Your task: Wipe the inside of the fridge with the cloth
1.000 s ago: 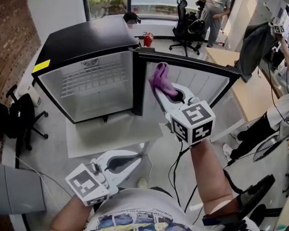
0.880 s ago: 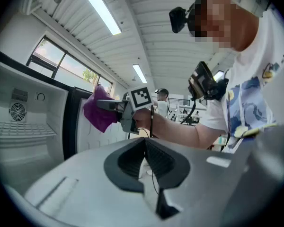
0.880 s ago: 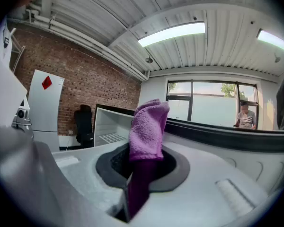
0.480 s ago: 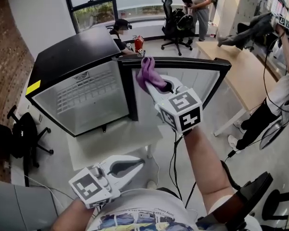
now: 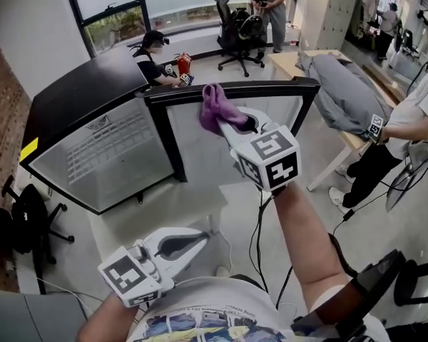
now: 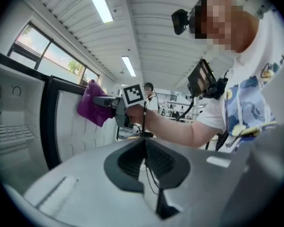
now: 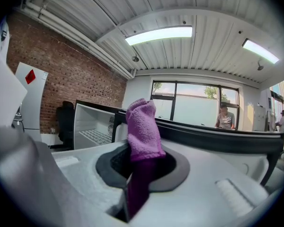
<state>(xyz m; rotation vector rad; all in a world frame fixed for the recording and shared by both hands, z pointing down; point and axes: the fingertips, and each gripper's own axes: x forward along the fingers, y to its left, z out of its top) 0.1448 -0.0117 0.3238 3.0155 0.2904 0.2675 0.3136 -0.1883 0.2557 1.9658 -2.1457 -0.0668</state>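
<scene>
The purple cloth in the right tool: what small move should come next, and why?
Probably carry the right tool leftward and down, into the fridge cavity. The tool is shut on the purple cloth, which is held up at the top edge of the open door, outside the cavity where the wiping must happen.

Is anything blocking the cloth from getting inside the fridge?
Nothing visible does. The door stands open; the cloth, clamped in the right hand-held gripper, is beside the door's top edge, with the open fridge to its left.
</scene>
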